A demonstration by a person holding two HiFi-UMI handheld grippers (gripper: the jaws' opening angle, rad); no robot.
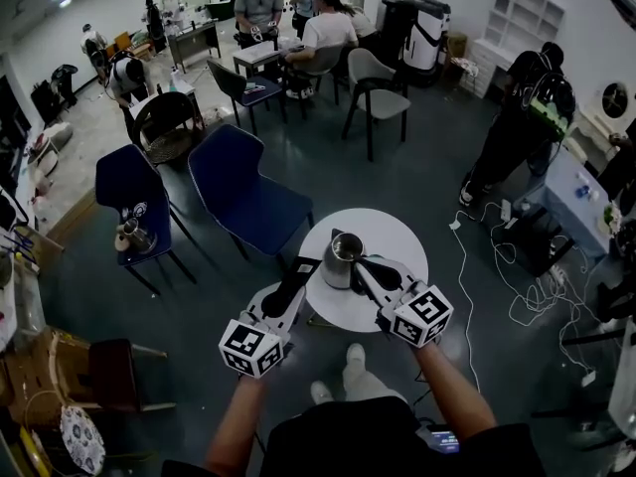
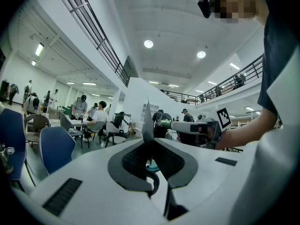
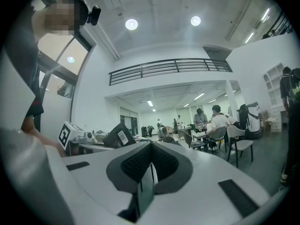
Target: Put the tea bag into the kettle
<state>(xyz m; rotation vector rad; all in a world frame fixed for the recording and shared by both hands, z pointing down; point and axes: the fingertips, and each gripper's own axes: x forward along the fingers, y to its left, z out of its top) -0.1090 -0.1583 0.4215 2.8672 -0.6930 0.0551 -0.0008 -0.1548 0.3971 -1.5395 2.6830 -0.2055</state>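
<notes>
A steel kettle stands on the small round white table just in front of me. My left gripper is at the kettle's left side. In the left gripper view its jaws are shut on a thin pale flat piece, the tea bag, which sticks up from between the pads. On the kettle's right side is my right gripper. In the right gripper view its jaws are shut with nothing between them. I cannot make out the tea bag in the head view.
Two blue chairs stand on the floor to the left of the table. White cables trail over the floor on the right. My shoes are below the table's near edge. People sit at desks far behind.
</notes>
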